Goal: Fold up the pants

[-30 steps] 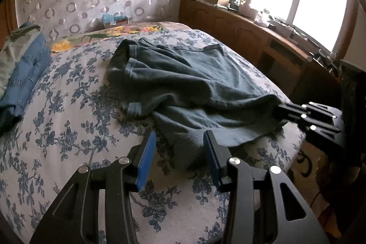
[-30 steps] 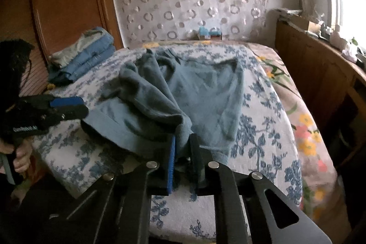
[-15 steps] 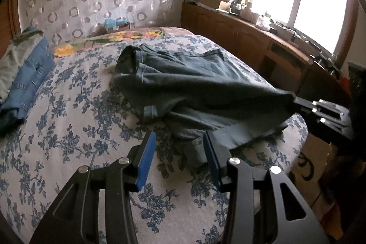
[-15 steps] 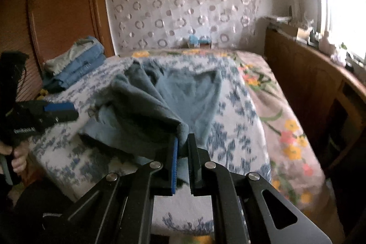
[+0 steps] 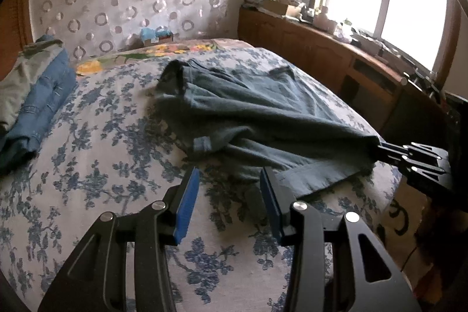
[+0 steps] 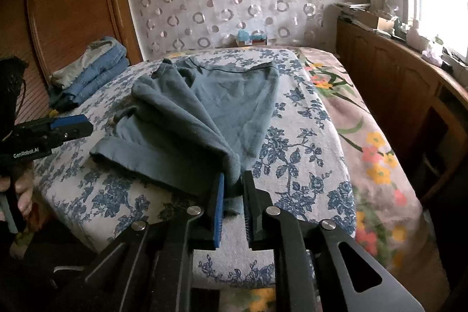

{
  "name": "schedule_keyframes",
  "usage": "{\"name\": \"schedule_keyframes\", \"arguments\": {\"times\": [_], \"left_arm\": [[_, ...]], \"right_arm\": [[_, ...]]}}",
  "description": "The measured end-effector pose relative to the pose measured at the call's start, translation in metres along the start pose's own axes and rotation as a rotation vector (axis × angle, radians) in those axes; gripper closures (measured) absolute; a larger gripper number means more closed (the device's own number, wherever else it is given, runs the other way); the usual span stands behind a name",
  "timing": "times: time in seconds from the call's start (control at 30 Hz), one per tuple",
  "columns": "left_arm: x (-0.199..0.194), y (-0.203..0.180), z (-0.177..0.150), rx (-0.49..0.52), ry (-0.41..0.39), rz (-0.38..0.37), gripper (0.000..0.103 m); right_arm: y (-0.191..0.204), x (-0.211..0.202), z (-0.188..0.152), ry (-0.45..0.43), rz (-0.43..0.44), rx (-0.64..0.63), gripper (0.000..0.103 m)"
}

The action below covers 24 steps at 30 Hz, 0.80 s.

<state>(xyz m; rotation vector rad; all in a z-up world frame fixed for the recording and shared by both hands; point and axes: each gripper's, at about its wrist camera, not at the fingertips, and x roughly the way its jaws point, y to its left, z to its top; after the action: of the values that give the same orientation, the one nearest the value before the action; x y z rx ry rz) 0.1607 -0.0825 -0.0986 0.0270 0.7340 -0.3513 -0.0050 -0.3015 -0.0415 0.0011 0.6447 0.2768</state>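
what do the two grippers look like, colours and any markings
Both are matte black with triangular cutouts, silver rivets and blue pads on the fingers. The left gripper carries white "GenRobot.AI" lettering, seen from the right wrist. The right gripper looks the same; no cables are visible.

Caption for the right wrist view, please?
Right hand-held gripper shut on pants at the bed edge; left hand-held gripper empty.
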Motion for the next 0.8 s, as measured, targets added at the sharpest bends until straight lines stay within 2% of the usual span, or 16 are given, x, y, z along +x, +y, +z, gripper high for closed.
{"name": "schedule_keyframes", "arguments": {"times": [0.2, 0.4, 0.47, 0.6, 0.8], "left_arm": [[-0.016, 0.012, 0.006, -0.011, -0.036, 0.020, 0.059], [-0.027, 0.025, 0.018, -0.007, -0.053, 0.039, 0.059], [-0.030, 0.031, 0.023, -0.007, -0.055, 0.050, 0.059], [-0.035, 0.042, 0.031, -0.005, -0.071, 0.070, 0.059], [-0.041, 0.057, 0.042, -0.014, -0.095, 0.079, 0.059]], "right_arm": [[-0.003, -0.015, 0.000, -0.035, -0.009, 0.005, 0.081], [0.008, -0.021, 0.018, -0.082, 0.043, -0.005, 0.075], [0.014, -0.018, 0.026, -0.097, 0.075, -0.013, 0.070], [0.034, 0.000, 0.041, -0.105, 0.121, -0.058, 0.068], [0.070, 0.045, 0.063, -0.048, 0.217, -0.149, 0.068]]}}
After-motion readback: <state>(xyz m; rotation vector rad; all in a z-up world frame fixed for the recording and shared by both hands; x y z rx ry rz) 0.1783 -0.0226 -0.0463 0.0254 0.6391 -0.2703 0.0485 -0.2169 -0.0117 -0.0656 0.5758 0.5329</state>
